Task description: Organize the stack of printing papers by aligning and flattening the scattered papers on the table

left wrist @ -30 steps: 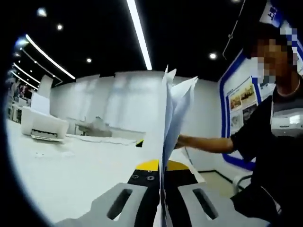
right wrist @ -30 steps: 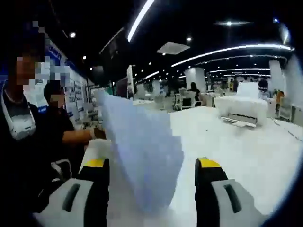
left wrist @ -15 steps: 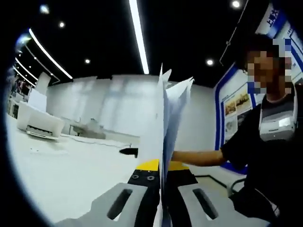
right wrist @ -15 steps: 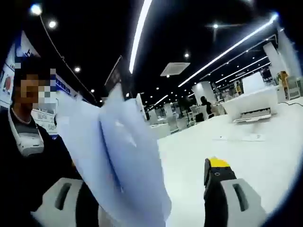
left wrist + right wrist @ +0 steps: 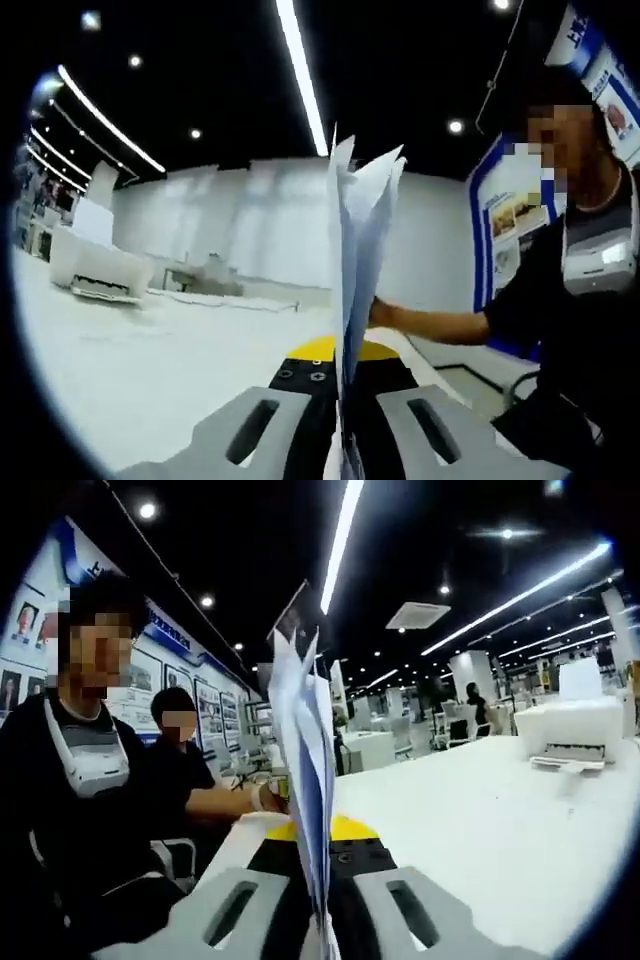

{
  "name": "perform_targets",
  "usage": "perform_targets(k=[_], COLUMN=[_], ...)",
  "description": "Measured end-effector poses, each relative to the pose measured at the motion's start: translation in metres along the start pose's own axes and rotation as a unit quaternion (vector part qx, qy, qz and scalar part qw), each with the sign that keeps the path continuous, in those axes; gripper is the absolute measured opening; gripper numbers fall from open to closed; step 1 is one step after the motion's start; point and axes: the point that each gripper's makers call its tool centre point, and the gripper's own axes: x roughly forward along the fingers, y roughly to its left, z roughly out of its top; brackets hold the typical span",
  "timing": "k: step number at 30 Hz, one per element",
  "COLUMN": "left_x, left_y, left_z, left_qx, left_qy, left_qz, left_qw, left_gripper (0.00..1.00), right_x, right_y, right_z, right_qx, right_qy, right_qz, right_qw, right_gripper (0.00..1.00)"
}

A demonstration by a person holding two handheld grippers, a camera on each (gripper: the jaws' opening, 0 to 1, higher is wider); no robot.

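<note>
A sheaf of white printing papers (image 5: 352,240) stands on edge above the white table (image 5: 130,370), its top corners fanned apart. My left gripper (image 5: 343,400) is shut on its lower edge, and the sheets rise straight up between the jaws. In the right gripper view the same papers (image 5: 305,750) stand edge-on, and my right gripper (image 5: 322,880) is shut on them too. The sheets' tops are uneven and slightly spread in both views.
A white printer (image 5: 98,272) sits on the far part of the table (image 5: 480,830); the same printer (image 5: 575,730) shows at the right. A person in dark clothes (image 5: 585,300) stands close by with an arm stretched toward the papers. A second person (image 5: 180,770) sits behind.
My right gripper's jaws stood wide apart beside the loose sheets; they have now closed on the papers, which have swung edge-on. The left gripper has kept its hold.
</note>
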Motion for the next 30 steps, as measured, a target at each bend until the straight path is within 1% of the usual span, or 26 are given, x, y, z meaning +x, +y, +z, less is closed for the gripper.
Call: perform_targets(k=[1, 3, 4, 5, 6, 7, 8, 9, 10, 11, 13, 15, 16, 17, 18, 19, 20, 21, 22, 23, 24, 26, 27, 28, 29, 30], left_x=[0.003, 0.005, 0.006, 0.004, 0.004, 0.003, 0.003, 0.004, 0.005, 0.006, 0.008, 0.009, 0.009, 0.009, 0.008, 0.007, 0.008, 0.009, 0.012, 0.012, 0.012, 0.013, 0.014, 0.013, 0.012, 0.012], left_y=[0.003, 0.003, 0.003, 0.005, 0.006, 0.008, 0.009, 0.009, 0.007, 0.007, 0.004, 0.000, -0.001, -0.001, 0.001, 0.001, 0.000, -0.002, -0.006, -0.004, -0.004, -0.005, -0.007, -0.007, -0.009, -0.010], left_z=[0.002, -0.004, -0.008, -0.019, -0.025, -0.028, -0.029, -0.027, -0.026, -0.024, -0.014, -0.006, -0.005, -0.008, -0.015, -0.024, -0.029, -0.030, -0.026, -0.024, -0.019, -0.010, -0.007, -0.010, -0.017, -0.027], left_qx=[0.015, -0.013, -0.027, -0.058, -0.075, -0.083, -0.077, -0.075, -0.058, -0.044, -0.045, -0.046, -0.022, -0.027, -0.038, -0.074, -0.092, -0.079, -0.054, -0.047, -0.047, -0.051, -0.054, -0.054, -0.050, -0.055], left_qy=[0.009, 0.033, 0.045, 0.060, 0.061, 0.061, 0.057, 0.047, 0.048, 0.049, 0.048, 0.051, 0.052, 0.054, 0.061, 0.069, 0.070, 0.068, 0.058, 0.062, 0.058, 0.055, 0.057, 0.063, 0.073, 0.083], left_qz=[0.008, 0.008, 0.008, 0.010, 0.012, 0.011, 0.010, 0.008, 0.006, 0.006, 0.005, 0.003, 0.001, 0.003, 0.006, 0.008, 0.005, -0.005, -0.016, -0.006, -0.006, -0.010, -0.014, -0.015, -0.018, -0.019], left_qw=[0.9998, 0.9993, 0.9986, 0.9965, 0.9953, 0.9946, 0.9954, 0.9961, 0.9971, 0.9978, 0.9978, 0.9976, 0.9984, 0.9982, 0.9974, 0.9948, 0.9933, 0.9946, 0.9967, 0.9970, 0.9972, 0.9972, 0.9968, 0.9964, 0.9960, 0.9948], left_gripper=[0.06, 0.08, 0.13, 0.17, 0.18, 0.14, 0.11, 0.09, 0.06, 0.06, 0.06, 0.06, 0.08, 0.12, 0.16, 0.18, 0.15, 0.07, 0.06, 0.06, 0.06, 0.06, 0.08, 0.11, 0.13, 0.15], right_x=[-0.001, -0.005, -0.007, -0.012, -0.015, -0.017, -0.017, -0.016, -0.016, -0.014, -0.014, -0.011, -0.010, -0.010, -0.011, -0.015, -0.016, -0.014, -0.014, -0.013, -0.013, -0.012, -0.013, -0.013, -0.014, -0.015], right_y=[0.002, 0.003, 0.003, -0.009, -0.013, -0.016, -0.014, -0.012, -0.008, -0.003, -0.003, 0.005, 0.008, 0.009, 0.005, 0.000, 0.004, 0.006, 0.009, 0.010, 0.010, 0.018, 0.018, 0.017, 0.018, 0.019], right_z=[0.008, 0.008, 0.008, -0.020, -0.037, -0.047, -0.049, -0.047, -0.044, -0.041, -0.029, -0.014, -0.006, -0.004, -0.015, -0.031, -0.042, -0.042, -0.037, -0.032, -0.027, -0.011, -0.009, -0.011, -0.020, -0.032], right_qx=[-0.008, -0.025, -0.033, 0.041, 0.075, 0.083, 0.066, 0.051, 0.043, 0.046, 0.066, 0.061, 0.017, -0.017, -0.010, 0.026, 0.057, 0.059, 0.048, 0.039, 0.029, 0.013, 0.013, 0.018, 0.028, 0.034], right_qy=[0.003, 0.000, -0.001, 0.024, 0.040, 0.045, 0.035, 0.020, 0.014, 0.019, 0.026, 0.030, 0.015, 0.003, 0.014, 0.034, 0.048, 0.038, 0.028, 0.024, 0.018, 0.010, 0.010, 0.012, 0.020, 0.034], right_qz=[-0.005, -0.007, -0.008, -0.031, -0.038, -0.030, -0.026, -0.021, -0.016, -0.015, -0.027, -0.029, -0.020, -0.018, -0.031, -0.041, -0.030, -0.028, -0.025, -0.032, -0.034, -0.022, -0.025, -0.028, -0.024, -0.024], right_qw=[1.0000, 0.9997, 0.9994, 0.9984, 0.9957, 0.9951, 0.9969, 0.9983, 0.9989, 0.9986, 0.9971, 0.9973, 0.9995, 0.9997, 0.9994, 0.9983, 0.9968, 0.9972, 0.9981, 0.9984, 0.9988, 0.9996, 0.9996, 0.9994, 0.9991, 0.9986], right_gripper=[0.00, 0.03, 0.13, 0.23, 0.25, 0.19, 0.12, 0.05, 0.00, 0.00, 0.00, 0.00, 0.00, 0.05, 0.11, 0.13, 0.07, 0.00, 0.00, 0.00, 0.00, 0.00, 0.06, 0.11, 0.11, 0.07])
